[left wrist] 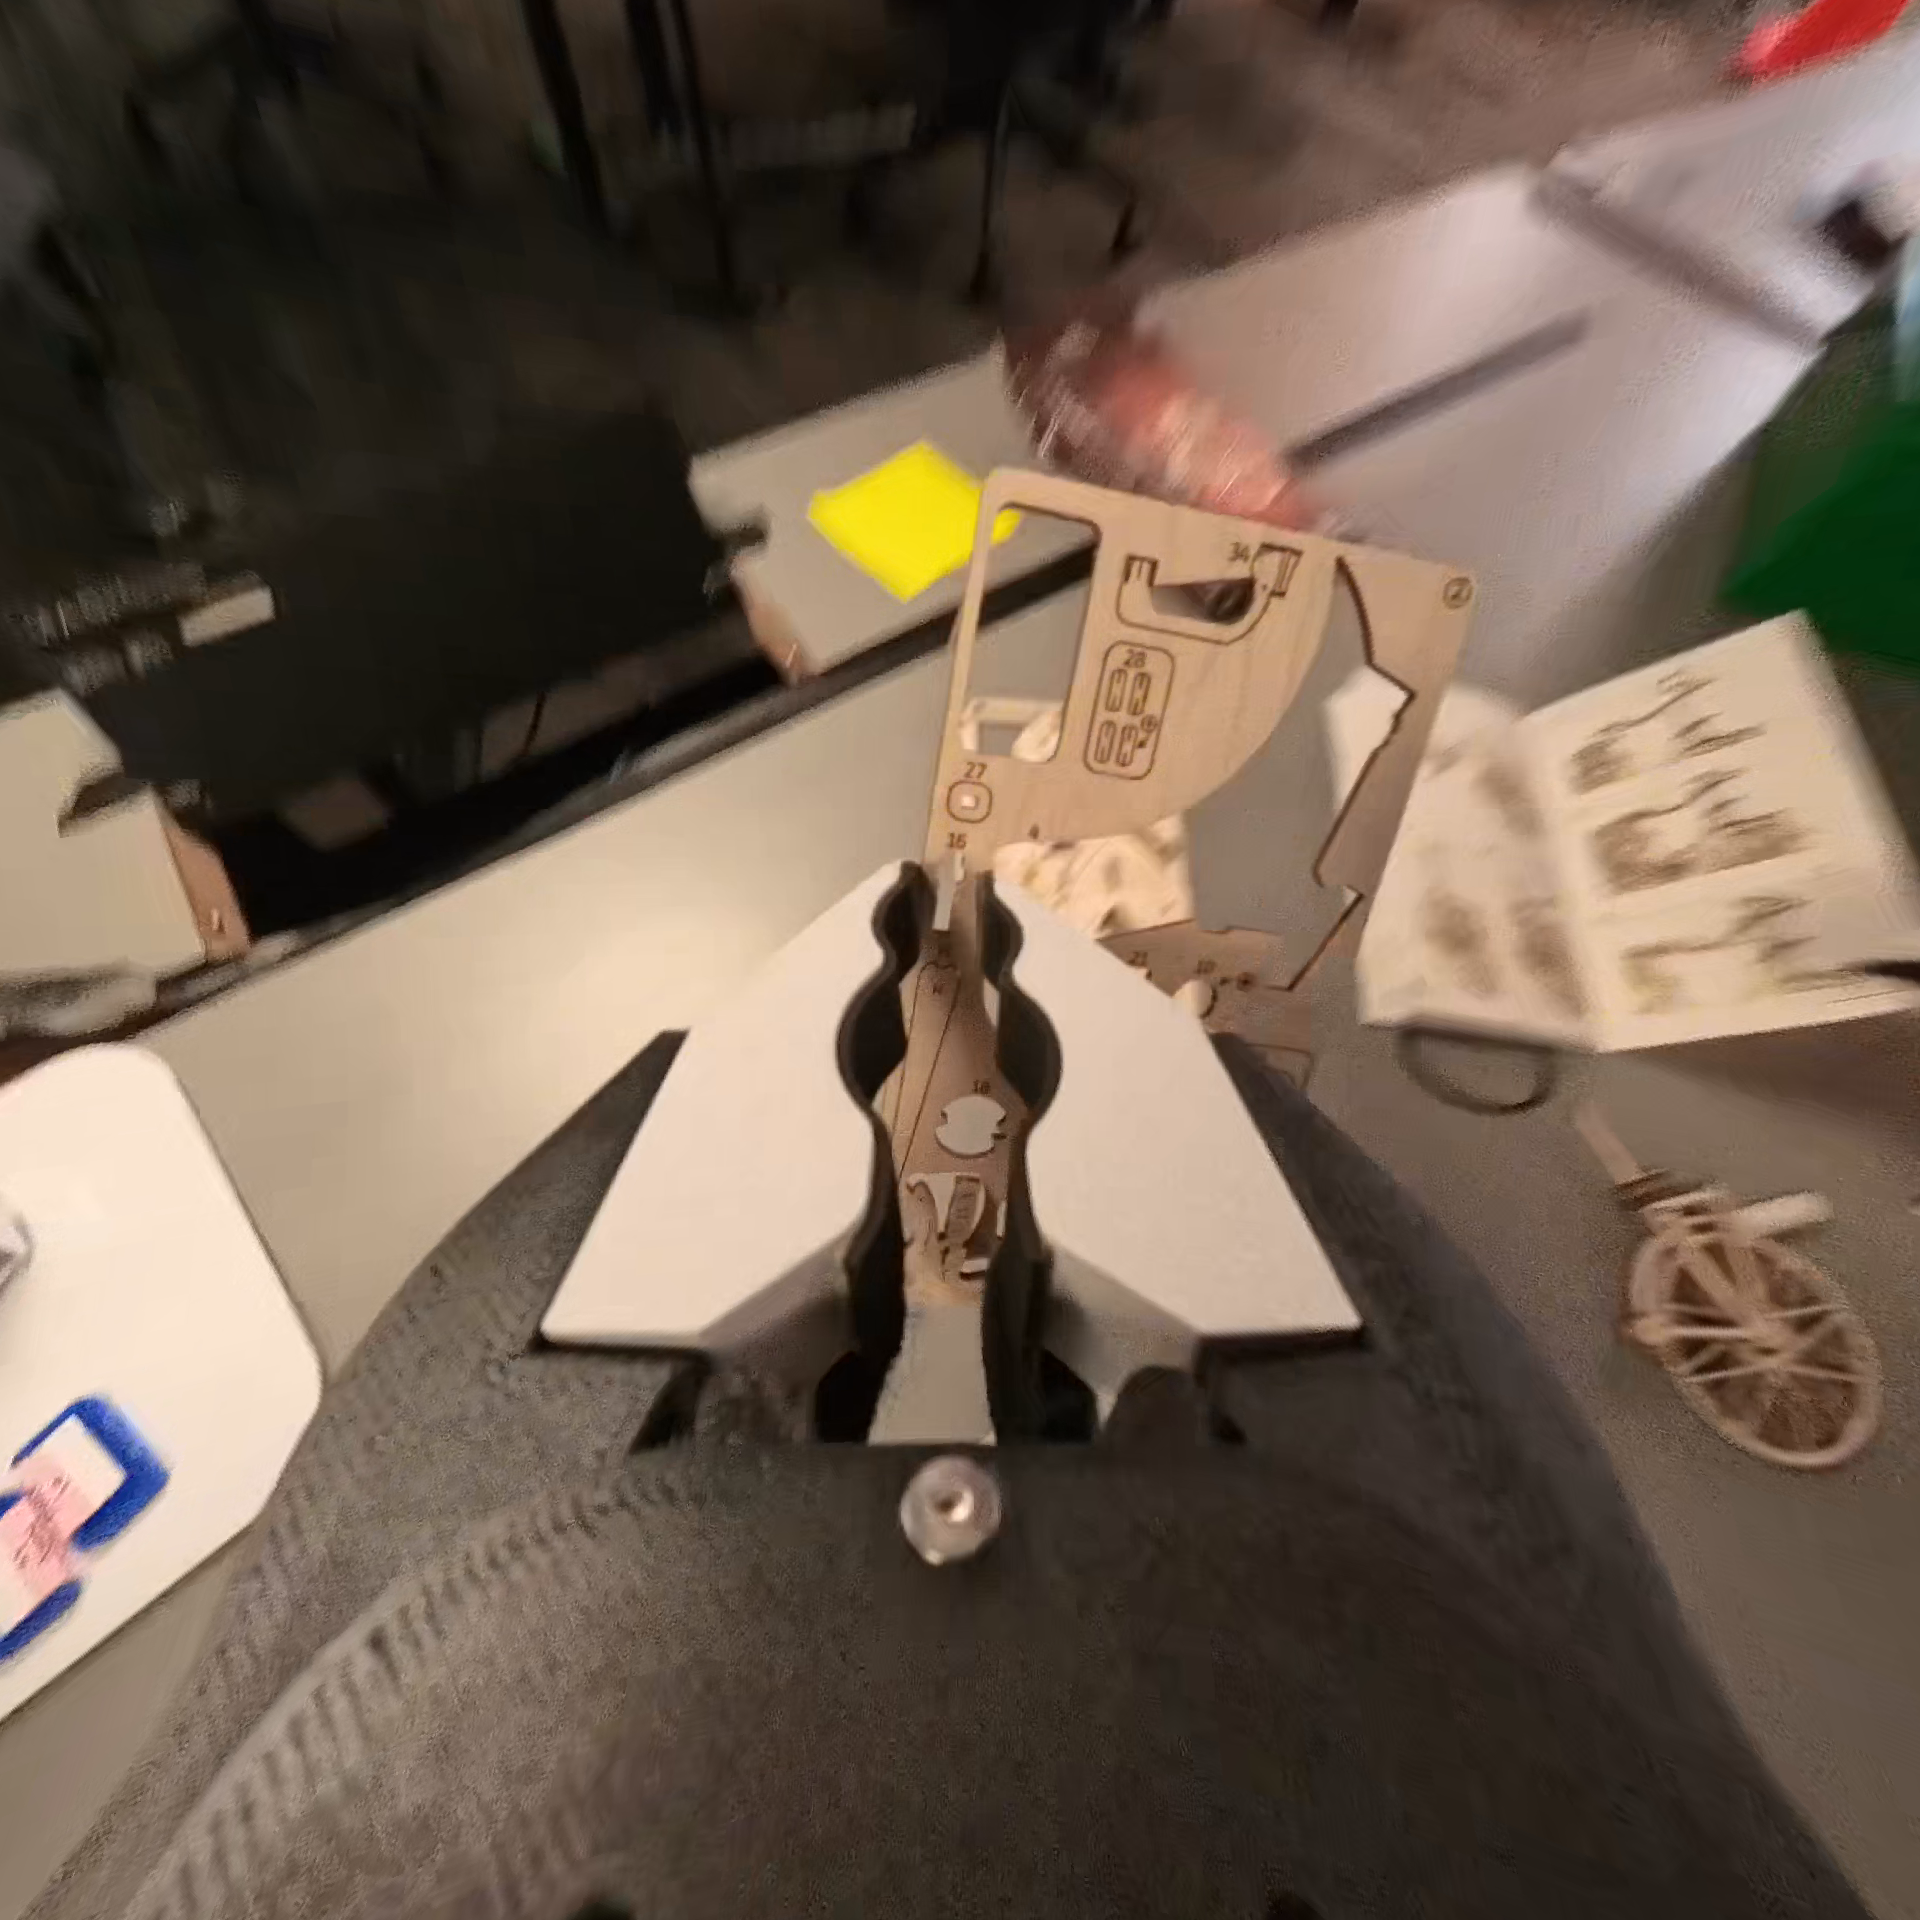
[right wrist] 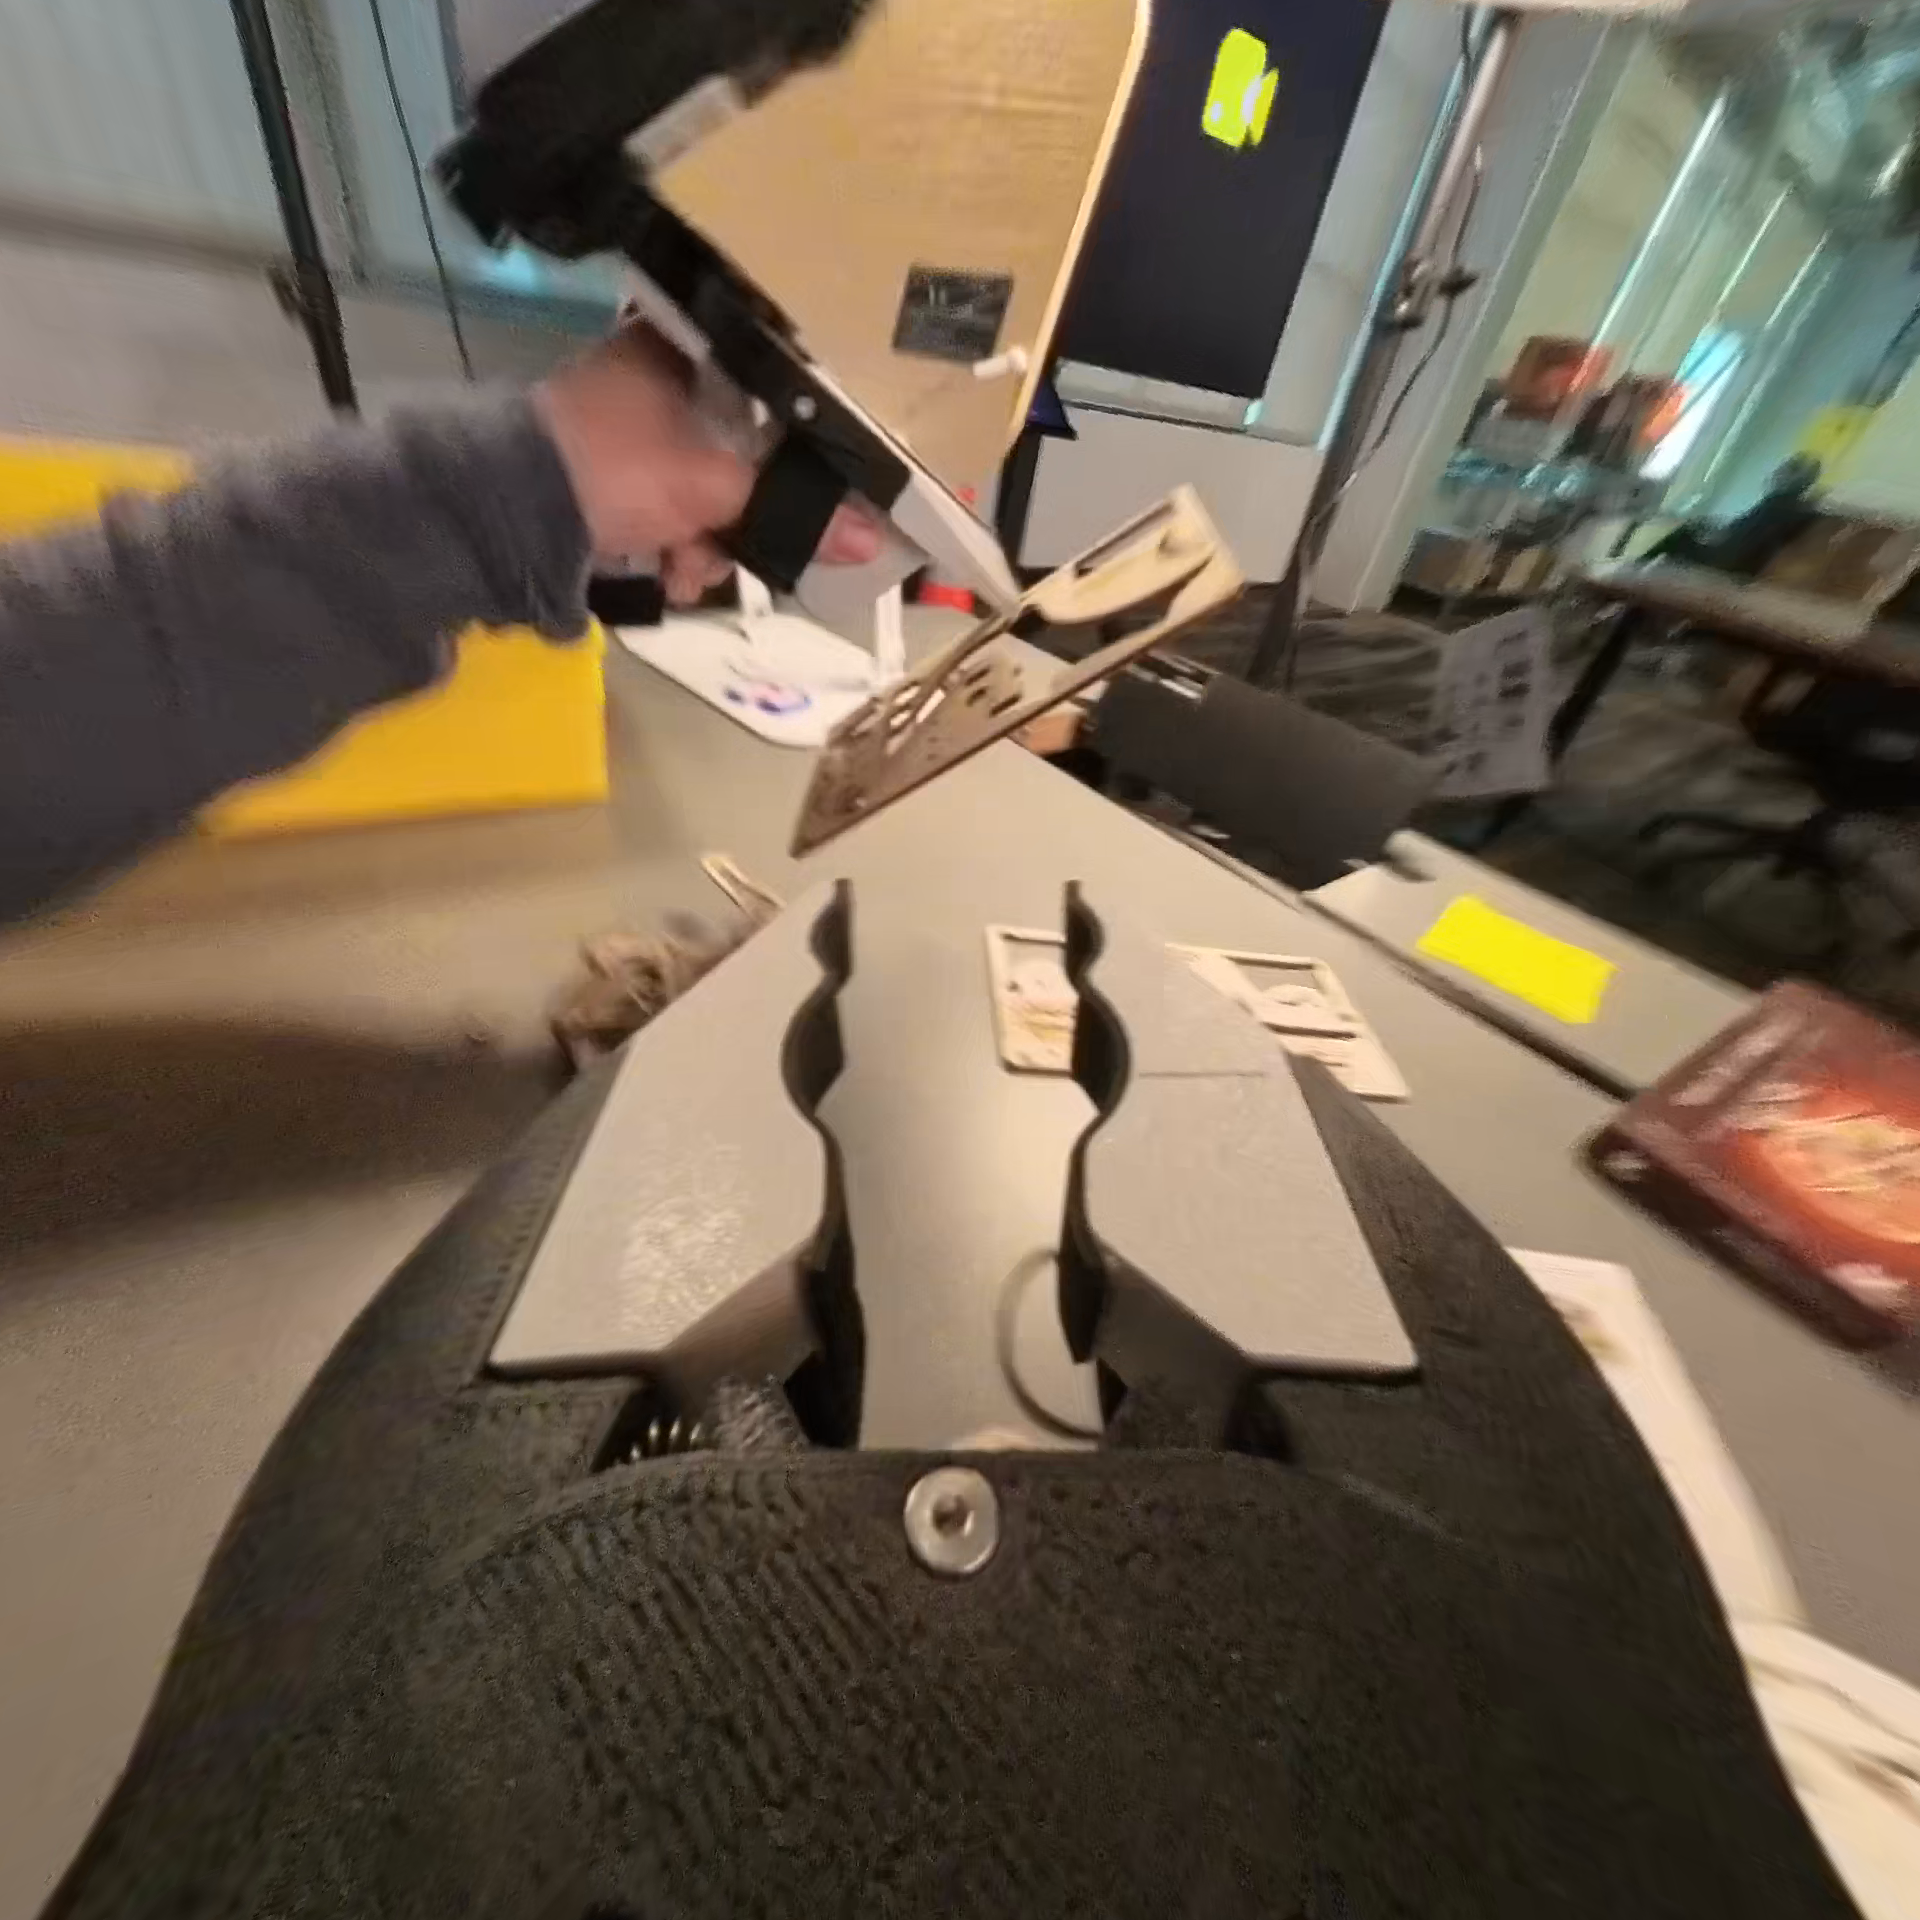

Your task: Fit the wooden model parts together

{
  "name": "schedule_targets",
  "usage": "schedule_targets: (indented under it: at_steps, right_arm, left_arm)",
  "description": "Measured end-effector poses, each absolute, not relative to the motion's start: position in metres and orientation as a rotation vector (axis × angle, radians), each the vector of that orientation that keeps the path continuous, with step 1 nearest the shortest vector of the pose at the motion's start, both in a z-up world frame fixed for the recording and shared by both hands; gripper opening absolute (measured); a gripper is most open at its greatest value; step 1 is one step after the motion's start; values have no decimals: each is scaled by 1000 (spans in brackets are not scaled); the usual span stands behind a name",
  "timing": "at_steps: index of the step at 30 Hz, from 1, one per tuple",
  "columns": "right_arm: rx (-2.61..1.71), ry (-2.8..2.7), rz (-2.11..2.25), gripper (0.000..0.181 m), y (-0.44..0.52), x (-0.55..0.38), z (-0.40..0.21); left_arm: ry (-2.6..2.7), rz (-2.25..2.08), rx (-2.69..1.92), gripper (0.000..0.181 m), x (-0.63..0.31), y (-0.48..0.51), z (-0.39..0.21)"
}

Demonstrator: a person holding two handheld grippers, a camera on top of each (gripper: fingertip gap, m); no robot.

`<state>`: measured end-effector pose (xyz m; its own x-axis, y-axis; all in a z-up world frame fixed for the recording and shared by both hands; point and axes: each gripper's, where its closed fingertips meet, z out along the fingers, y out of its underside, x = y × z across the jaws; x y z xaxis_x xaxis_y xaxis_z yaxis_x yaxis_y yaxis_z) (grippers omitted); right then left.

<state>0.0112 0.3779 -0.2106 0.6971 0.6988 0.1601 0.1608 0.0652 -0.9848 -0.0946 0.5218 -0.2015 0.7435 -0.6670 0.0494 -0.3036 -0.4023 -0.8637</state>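
Left gripper (left wrist: pixel 961 883) is clamped tight on a laser-cut wooden parts sheet (left wrist: pixel 1195 707), holding it up off the grey table (left wrist: pixel 520 966). Right gripper (right wrist: pixel 956 904) has its fingers spread with nothing between them, hovering over the table. A little wooden bicycle model (left wrist: pixel 1756 1340) sits off to the right.

Wooden sheet (left wrist: pixel 1195 707): small numerals are burnt in beside the part outlines and can be read. A circled mark sits in its top right corner.
Booklet (left wrist: pixel 1621 831): rows of printed figures, too blurred to read.
White card (left wrist: pixel 104 1299): blue-edged label (left wrist: pixel 62 1507) with a pink strip of tiny print, unreadable.
Box (right wrist: pixel 1766 1153): dark red cover, its lettering smeared.
Black plate (right wrist: pixel 954 309): on a tan board, its pale print too blurred to read.
Screen (right wrist: pixel 1195 260): yellow-green logo (right wrist: pixel 1236 88), no letters legible.
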Motion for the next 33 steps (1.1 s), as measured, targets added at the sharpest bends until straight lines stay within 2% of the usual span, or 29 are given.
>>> schedule_targets:
  at_steps: [2,5,8,10,15,16,18,20,26,28,29,33]
  right_arm:
    - [-1545,-629,660,61,384,-3,-197]
    - [-1530,-544,786,56,396,-20,-186]
    - [-1474,-450,879,36,400,-25,-179]
    - [-1382,-431,980,6,391,-26,-168]
    - [-1286,-433,1228,0,376,-11,-166]
    - [-1266,-407,1310,0,374,-5,-164]
    - [-1204,-369,1424,0,371,8,-156]
    - [-1149,-336,1514,0,367,19,-148]
    - [-1098,-371,1599,0,356,25,-139]
    - [-1079,-370,1639,0,354,26,-138]
    - [-1066,-371,1663,0,352,26,-137]
    - [-1046,-380,1672,0,350,25,-135]
  left_arm:
    - [747,-542,-1872,10,-73,499,-164]
    - [786,-559,-1755,9,-47,471,-131]
    - [817,-628,-1674,9,-28,444,-113]
    - [852,-639,-1650,10,-21,432,-111]
    - [908,-716,-1494,0,-27,401,-103]
    - [872,-751,-1478,7,-32,397,-102]
    - [799,-853,-1509,33,-41,393,-110]
    - [812,-1060,-1559,34,-39,378,-124]
    - [810,-1554,-1519,18,-26,348,-134]
    - [819,-1617,-1492,11,-23,343,-134]
    - [817,-1626,-1474,1,-22,342,-134]
    - [813,-1598,-1403,0,-23,342,-131]
